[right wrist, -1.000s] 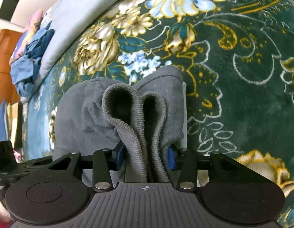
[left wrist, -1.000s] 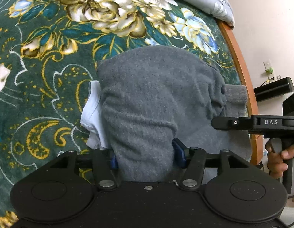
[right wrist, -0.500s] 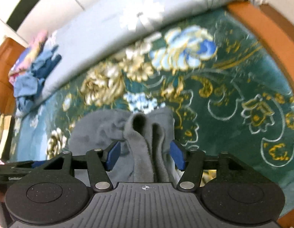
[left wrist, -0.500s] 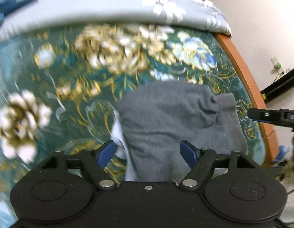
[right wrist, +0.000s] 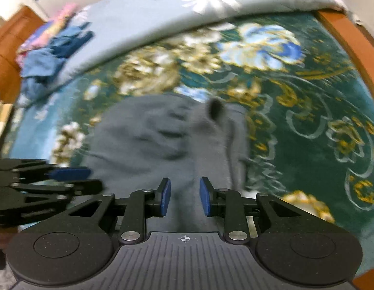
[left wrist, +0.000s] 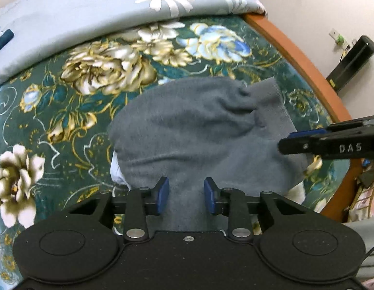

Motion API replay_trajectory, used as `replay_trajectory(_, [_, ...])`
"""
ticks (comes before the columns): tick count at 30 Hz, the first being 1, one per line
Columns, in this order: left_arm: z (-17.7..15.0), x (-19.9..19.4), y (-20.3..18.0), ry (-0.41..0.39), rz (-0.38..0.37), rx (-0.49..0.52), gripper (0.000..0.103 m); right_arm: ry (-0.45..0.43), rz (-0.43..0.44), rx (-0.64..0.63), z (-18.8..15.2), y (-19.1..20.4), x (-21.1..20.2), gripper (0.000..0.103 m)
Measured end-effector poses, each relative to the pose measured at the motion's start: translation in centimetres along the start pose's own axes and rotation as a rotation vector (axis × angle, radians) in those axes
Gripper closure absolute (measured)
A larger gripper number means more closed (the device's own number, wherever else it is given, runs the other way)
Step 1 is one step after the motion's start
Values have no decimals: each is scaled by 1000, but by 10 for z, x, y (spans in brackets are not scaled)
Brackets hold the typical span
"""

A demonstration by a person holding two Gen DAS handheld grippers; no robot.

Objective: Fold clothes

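On the green floral blanket (left wrist: 66, 125) lies the folded grey sweater (left wrist: 201, 130), a white garment (left wrist: 115, 171) peeking out under its left edge. Left gripper (left wrist: 186, 195) and right gripper (right wrist: 184, 199) both hover above its near edge, jaws parted, gripping nothing

home bedroom | floral bedspread (left wrist: 73, 111), wooden bed frame (left wrist: 295, 55) (orange-brown) | clothes pile (right wrist: 49, 50)

Below me the bed (left wrist: 305, 55) wears a green floral blanket (left wrist: 54, 111). On it lies a folded grey garment (left wrist: 199, 130); a grey daisy-print quilt (left wrist: 90, 12) sits farther back.
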State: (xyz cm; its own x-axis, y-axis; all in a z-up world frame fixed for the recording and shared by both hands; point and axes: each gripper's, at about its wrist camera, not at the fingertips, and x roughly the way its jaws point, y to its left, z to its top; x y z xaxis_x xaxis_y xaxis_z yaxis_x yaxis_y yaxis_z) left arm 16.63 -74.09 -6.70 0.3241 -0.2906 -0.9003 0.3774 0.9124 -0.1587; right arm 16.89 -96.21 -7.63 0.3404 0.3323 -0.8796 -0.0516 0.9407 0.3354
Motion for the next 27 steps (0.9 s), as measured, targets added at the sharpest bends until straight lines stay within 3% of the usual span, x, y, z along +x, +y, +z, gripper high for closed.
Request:
replay_trajectory(4, [2, 6, 0, 13, 6, 10, 74, 21, 8, 91, -4, -13, 10, 79])
replay_trajectory(10, [5, -13, 0, 6, 7, 6, 72, 12, 2, 56, -7, -4, -2, 79])
replay_trajectory(12, [5, -25, 0, 4, 19, 1, 70, 1, 7, 47, -6, 0, -11, 79])
replay_trajectory(14, [4, -38, -2, 7, 41, 1, 60, -3, 0, 34, -5, 5, -18, 79])
replay_trajectory(20, [-6, -72, -17, -9, 65, 32, 44, 6, -6, -12, -15, 33, -33, 58])
replay_trajectory(22, [-10, -82, -21, -15, 67, 46, 36, -2, 2, -36, -20, 45, -40, 42])
replay_trajectory(24, [-14, -94, -21, -40, 71, 64, 31, -15, 12, -41, -23, 55, -46, 37])
replay_trajectory(25, [-16, -100, -20, -55, 73, 73, 28, -22, 17, -41, -25, 60, -49, 29])
replay_trajectory(27, [-20, -112, -19, -84, 76, 91, 22, -40, 20, -52, -28, 69, -54, 27])
